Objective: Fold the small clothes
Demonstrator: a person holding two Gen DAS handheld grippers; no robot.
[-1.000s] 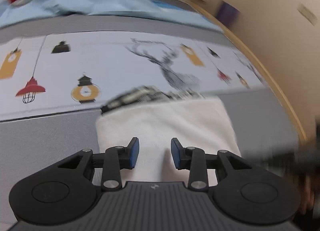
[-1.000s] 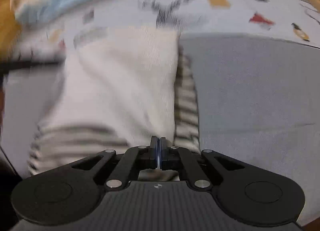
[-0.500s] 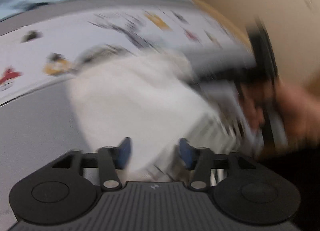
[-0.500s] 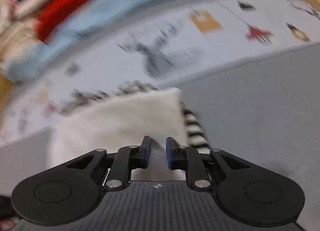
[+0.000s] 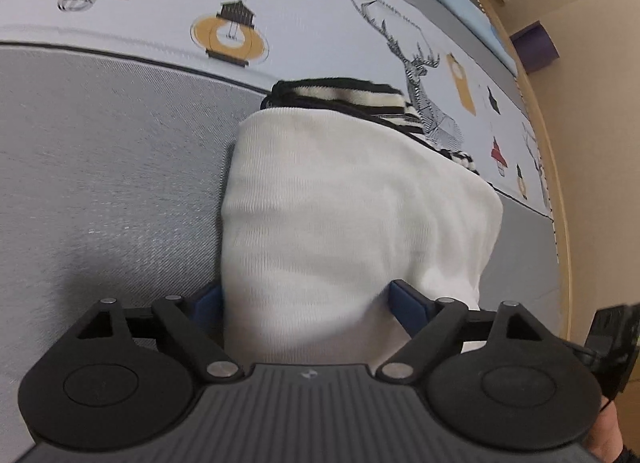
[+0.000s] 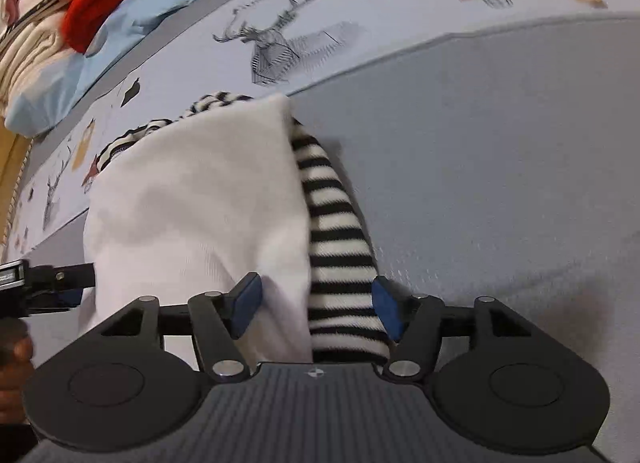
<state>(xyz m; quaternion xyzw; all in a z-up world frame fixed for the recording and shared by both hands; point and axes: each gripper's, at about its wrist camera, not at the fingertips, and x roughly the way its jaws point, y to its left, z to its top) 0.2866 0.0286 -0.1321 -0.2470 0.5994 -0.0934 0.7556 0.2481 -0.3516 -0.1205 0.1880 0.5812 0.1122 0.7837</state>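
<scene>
The folded white garment (image 5: 352, 223) with a striped sleeve (image 6: 340, 247) lies mid-frame on the grey mat (image 5: 100, 191), its near end between the spread fingers of both left gripper (image 5: 308, 305) and right gripper (image 6: 316, 303), neither clenched

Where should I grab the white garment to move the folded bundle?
Take the white garment at its near edge, from the front, where both open grippers already straddle it: left gripper, right gripper. Include the striped sleeve beside it, so the layers stay together.
</scene>
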